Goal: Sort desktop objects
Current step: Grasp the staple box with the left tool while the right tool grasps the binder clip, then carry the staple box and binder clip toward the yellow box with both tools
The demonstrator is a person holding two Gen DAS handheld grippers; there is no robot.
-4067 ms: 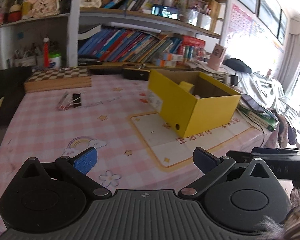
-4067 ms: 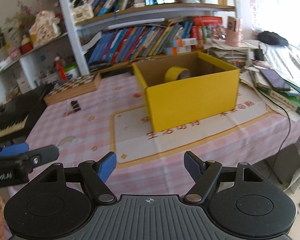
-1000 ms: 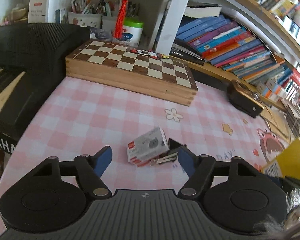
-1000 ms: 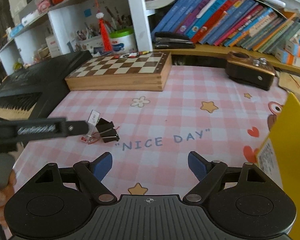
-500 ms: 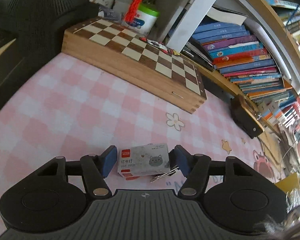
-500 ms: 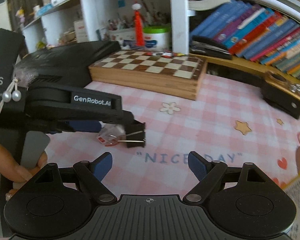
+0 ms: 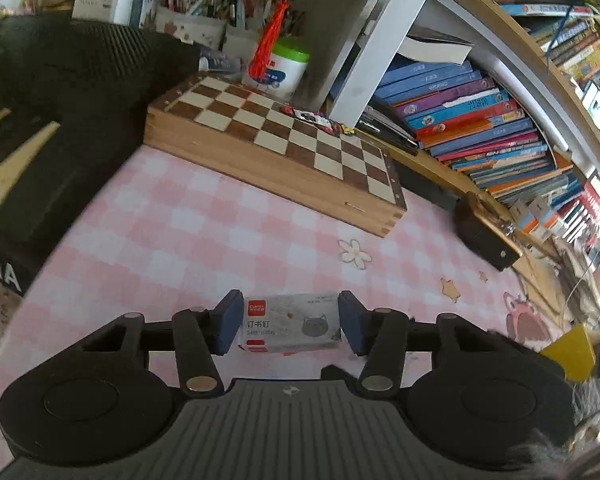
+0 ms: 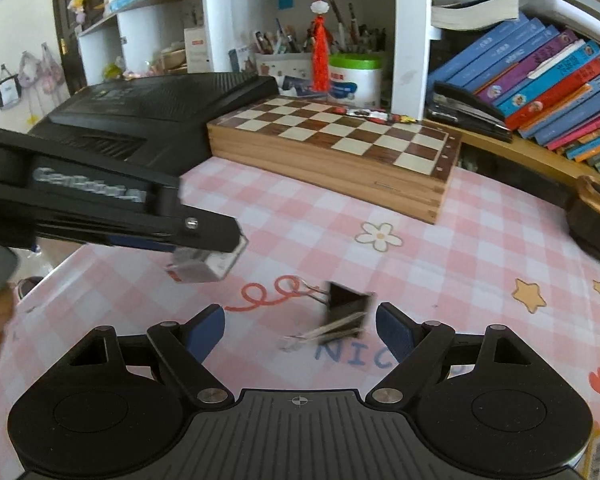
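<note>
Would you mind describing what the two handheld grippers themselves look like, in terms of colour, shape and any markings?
Both the left gripper and the right gripper are matte black, with blue-padded jaws on angled link arms pinned by silver pivots. Each body has two round housings flanking a ribbed grey centre plate with a small crosshair mark. In the right wrist view, the left gripper's side carries white "GenRobot.AI" lettering. No cables are visible.

1 staple box (image 7: 290, 328), 1 binder clip (image 8: 342, 312), 1 chessboard (image 8: 340, 148), 2 grippers (image 7: 288, 328).
</note>
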